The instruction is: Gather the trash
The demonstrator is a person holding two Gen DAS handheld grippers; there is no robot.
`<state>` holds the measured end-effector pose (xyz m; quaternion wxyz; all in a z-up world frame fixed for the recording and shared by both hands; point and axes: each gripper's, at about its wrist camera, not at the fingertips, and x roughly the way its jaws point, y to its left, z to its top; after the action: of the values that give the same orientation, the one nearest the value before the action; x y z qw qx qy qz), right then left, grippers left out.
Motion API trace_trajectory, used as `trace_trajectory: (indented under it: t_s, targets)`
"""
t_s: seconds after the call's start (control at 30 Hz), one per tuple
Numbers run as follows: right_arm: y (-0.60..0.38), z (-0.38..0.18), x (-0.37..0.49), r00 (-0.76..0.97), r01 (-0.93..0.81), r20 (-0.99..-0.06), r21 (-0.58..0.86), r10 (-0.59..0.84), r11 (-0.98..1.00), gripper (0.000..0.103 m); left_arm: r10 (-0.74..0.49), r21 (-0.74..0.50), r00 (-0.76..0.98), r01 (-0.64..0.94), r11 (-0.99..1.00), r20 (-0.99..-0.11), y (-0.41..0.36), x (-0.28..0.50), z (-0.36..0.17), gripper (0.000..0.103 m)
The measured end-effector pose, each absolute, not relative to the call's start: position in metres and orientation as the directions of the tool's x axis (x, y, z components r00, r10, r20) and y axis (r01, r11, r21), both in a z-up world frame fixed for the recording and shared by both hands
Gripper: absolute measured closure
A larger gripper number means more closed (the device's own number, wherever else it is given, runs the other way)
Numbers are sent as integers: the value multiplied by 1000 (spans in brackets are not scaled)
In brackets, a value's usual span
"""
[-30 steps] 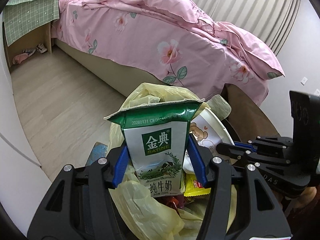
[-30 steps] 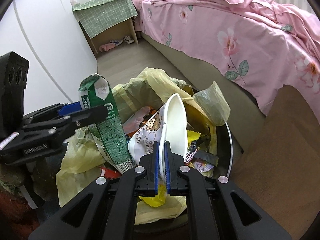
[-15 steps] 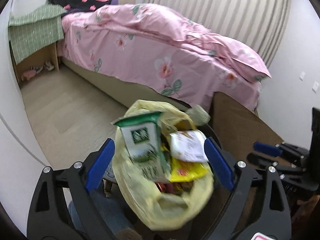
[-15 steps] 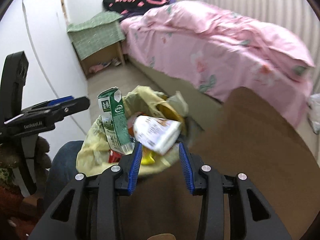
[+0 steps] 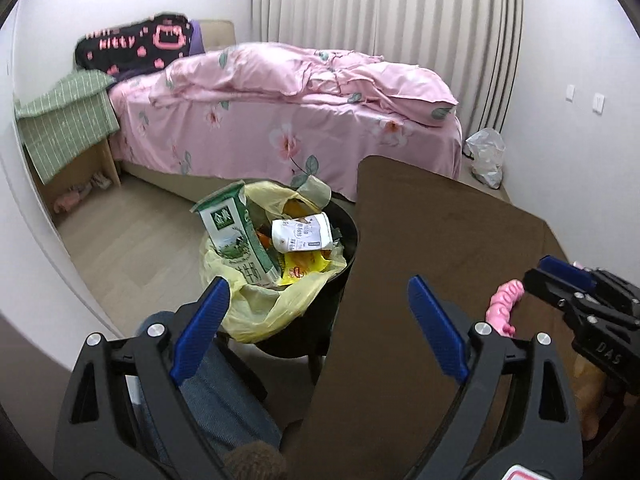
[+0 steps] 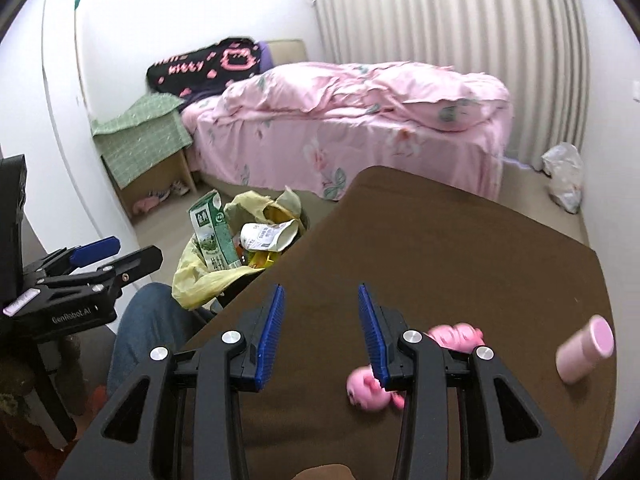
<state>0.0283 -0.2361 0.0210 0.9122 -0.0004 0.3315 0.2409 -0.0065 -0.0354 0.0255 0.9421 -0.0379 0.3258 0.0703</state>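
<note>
A black bin (image 5: 344,240) lined with a yellow bag (image 5: 276,308) stands on the floor beside the brown table (image 5: 440,240). A green milk carton (image 5: 236,240) stands upright in the bag, with a crumpled white paper cup (image 5: 302,234) and a yellow wrapper (image 5: 300,270) next to it. My left gripper (image 5: 318,292) hangs open and wide, above and short of the bin, with nothing between its fingers. Over the table, my right gripper (image 6: 320,292) is open and also holds nothing. From the right wrist the carton (image 6: 212,236) and cup (image 6: 268,236) sit to its upper left.
A pink toy (image 6: 368,388) and a pink cylinder (image 6: 584,348) lie on the table (image 6: 460,248) near the right gripper. The pink bed (image 5: 300,120), a green-covered nightstand (image 5: 68,128) and a white plastic bag (image 5: 486,156) line the far side. A person's jeans leg (image 6: 148,328) is below the bin.
The left gripper let go of the milk carton and the right let go of the white cup. Both opened and drew back and up from the bin, the right over the table.
</note>
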Motion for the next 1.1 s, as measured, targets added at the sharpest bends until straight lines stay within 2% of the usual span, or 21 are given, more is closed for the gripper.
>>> trace_trajectory:
  t_s: [0.33,1.1]
  targets:
    - [-250,27,-7,712,-405,-578,126,399,905,67,194,33,784,-216,976,-589,-48,-27,40,17]
    - [-252,28,-11,708,-409,-578,132,405,903,67,179,56,789,-182,982,-588,-56,-31,40,17]
